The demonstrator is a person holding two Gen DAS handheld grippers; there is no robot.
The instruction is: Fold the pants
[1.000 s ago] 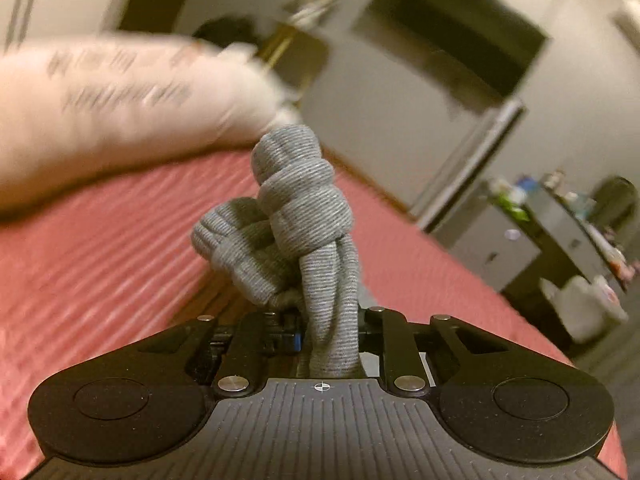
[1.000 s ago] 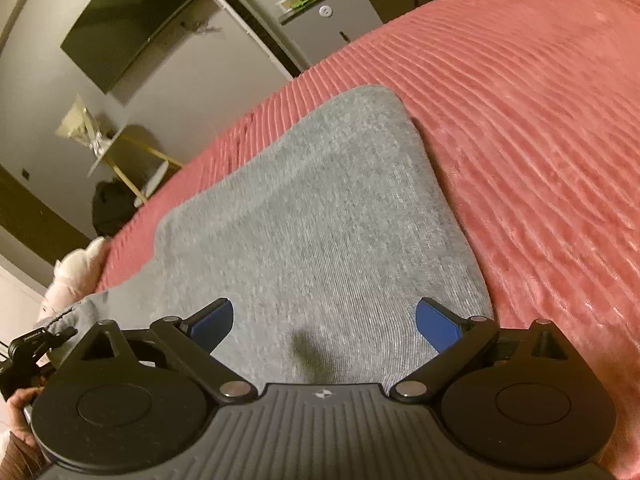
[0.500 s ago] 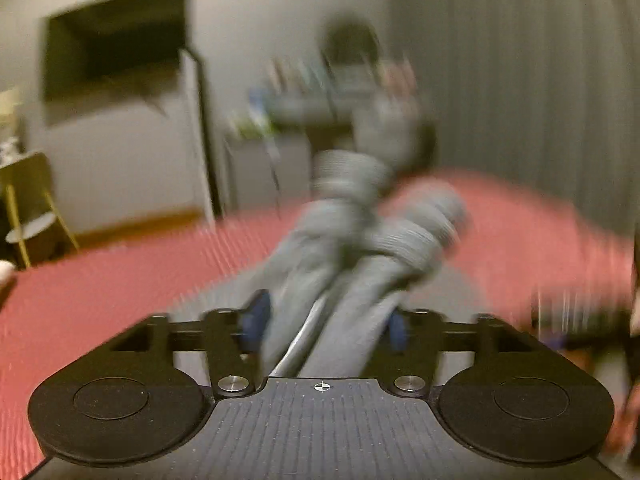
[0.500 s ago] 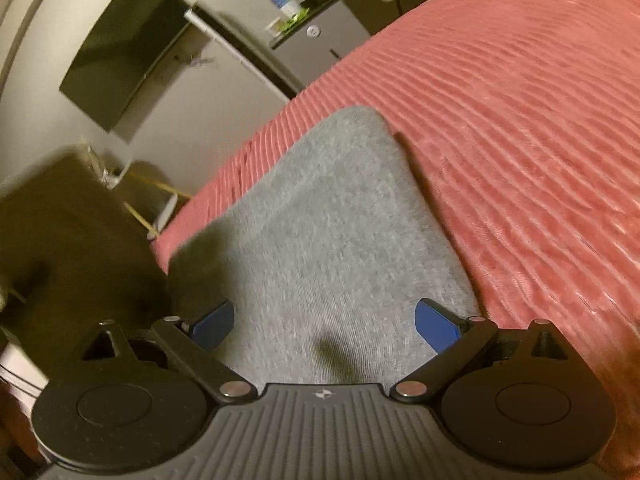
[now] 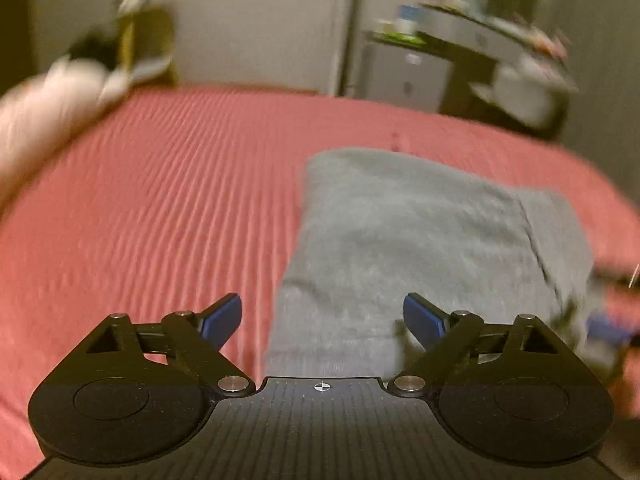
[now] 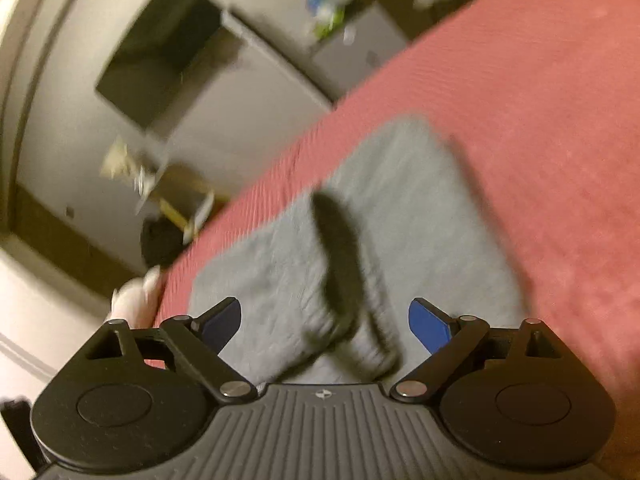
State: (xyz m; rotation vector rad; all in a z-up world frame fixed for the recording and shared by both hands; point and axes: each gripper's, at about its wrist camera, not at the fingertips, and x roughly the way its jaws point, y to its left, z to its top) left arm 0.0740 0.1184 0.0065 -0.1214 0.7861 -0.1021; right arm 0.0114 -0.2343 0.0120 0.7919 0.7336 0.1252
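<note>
The grey pants lie folded into a flat rectangle on the pink ribbed bedspread. My left gripper is open and empty, just above the pants' near left edge. In the right wrist view the pants lie ahead, with a folded-over layer and a dark blurred fold shadow in the middle. My right gripper is open and empty above the pants' near edge. Both views are motion-blurred.
A pale pillow lies at the bed's far left. Beyond the bed stand a grey cabinet, a cluttered desk and a yellow-legged side table. A dark TV hangs on the wall.
My left gripper has let go of the bunched grey pant end and opened; the cloth now lies folded over the pants. My right gripper stays open and has drawn back slightly.
</note>
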